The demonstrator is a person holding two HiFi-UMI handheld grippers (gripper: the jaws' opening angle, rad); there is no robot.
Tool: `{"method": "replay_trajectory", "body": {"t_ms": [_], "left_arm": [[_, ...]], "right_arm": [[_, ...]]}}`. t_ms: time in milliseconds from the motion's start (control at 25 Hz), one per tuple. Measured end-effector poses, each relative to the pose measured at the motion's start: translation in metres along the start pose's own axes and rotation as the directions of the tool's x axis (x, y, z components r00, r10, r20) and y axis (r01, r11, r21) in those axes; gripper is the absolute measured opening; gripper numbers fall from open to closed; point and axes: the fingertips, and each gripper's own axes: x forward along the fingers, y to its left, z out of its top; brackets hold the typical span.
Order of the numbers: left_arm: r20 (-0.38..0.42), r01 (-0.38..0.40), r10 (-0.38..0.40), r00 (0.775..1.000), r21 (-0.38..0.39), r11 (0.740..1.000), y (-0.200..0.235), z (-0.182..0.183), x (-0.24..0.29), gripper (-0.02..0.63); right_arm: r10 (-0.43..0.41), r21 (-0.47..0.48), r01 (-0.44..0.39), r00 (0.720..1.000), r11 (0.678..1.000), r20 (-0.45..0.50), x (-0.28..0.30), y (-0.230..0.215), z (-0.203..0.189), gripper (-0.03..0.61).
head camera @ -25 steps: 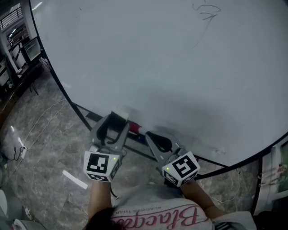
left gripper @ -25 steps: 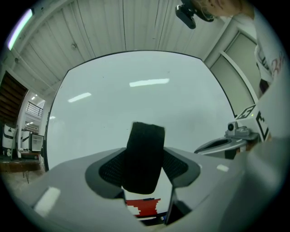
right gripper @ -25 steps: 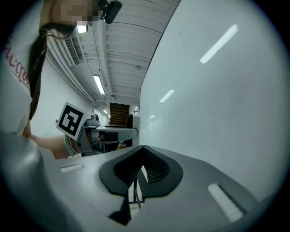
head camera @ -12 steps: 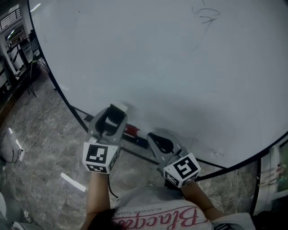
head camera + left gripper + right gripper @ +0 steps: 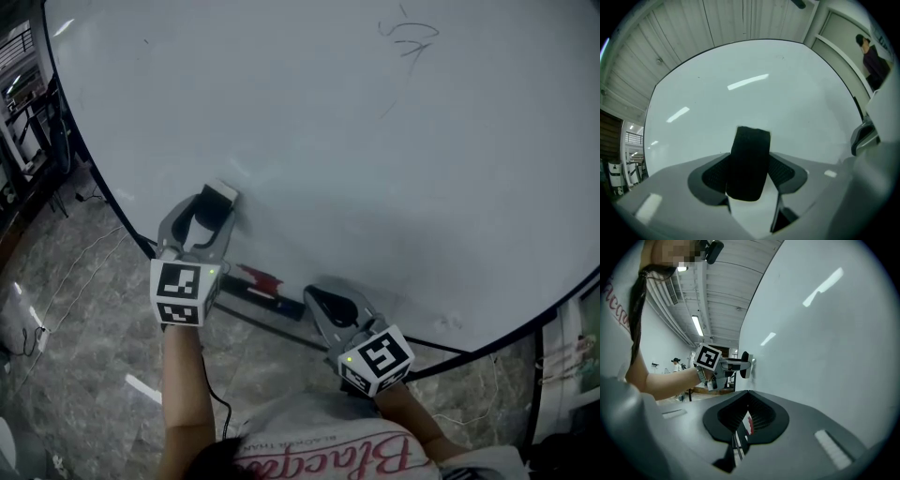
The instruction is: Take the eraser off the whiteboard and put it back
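Eraser point(image 5: 221, 193), in left tongs point(image 5: 214, 204), higher on whiteboard point(image 5: 375, 169)

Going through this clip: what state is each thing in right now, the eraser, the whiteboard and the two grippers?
eraser: clamped between the left gripper's jaws, held at the board's face.
left gripper: shut on the eraser.
right gripper: jaws shut, nothing between them.
whiteboard: mostly clean, faint scribbles near its top.
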Motion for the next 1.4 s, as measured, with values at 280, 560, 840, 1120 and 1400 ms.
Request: {"method": "replay_trajectory", "body": {"t_ms": [280,560,840,1120,1400], "left_arm": [[-0.021,0.053,-0.052,0.998,0.065,0.996,0.006,0.007,0.011,0.247],[0.001,0.050,-0.051,0.999,0.091,0.995,0.003,0.010,0.010,0.268],[0.050,0.045,-0.048,0.998,0.066,0.997,0.001,0.019,-0.021,0.270],[0.108,0.085,-0.076,0.991,-0.083,0.993,-0.021,0.010,-0.073,0.112],[0.040,0.167,-0.163,0.986,-0.139,0.976,-0.072,-0.026,-0.106,0.000]], "right_arm": [[-0.001,0.010,0.001,1.000,1.000,-0.006,0.002,-0.002,-0.006,0.002],[-0.006,0.020,0.006,1.000,1.000,-0.009,0.006,0.002,-0.005,0.002],[-0.019,0.018,0.020,0.999,1.000,-0.033,0.000,0.019,-0.007,0.002],[-0.010,-0.003,0.010,1.000,1.000,-0.016,0.000,0.041,-0.001,0.002],[0.001,-0.009,-0.001,1.000,1.000,0.001,-0.002,0.057,0.002,0.001]]}}
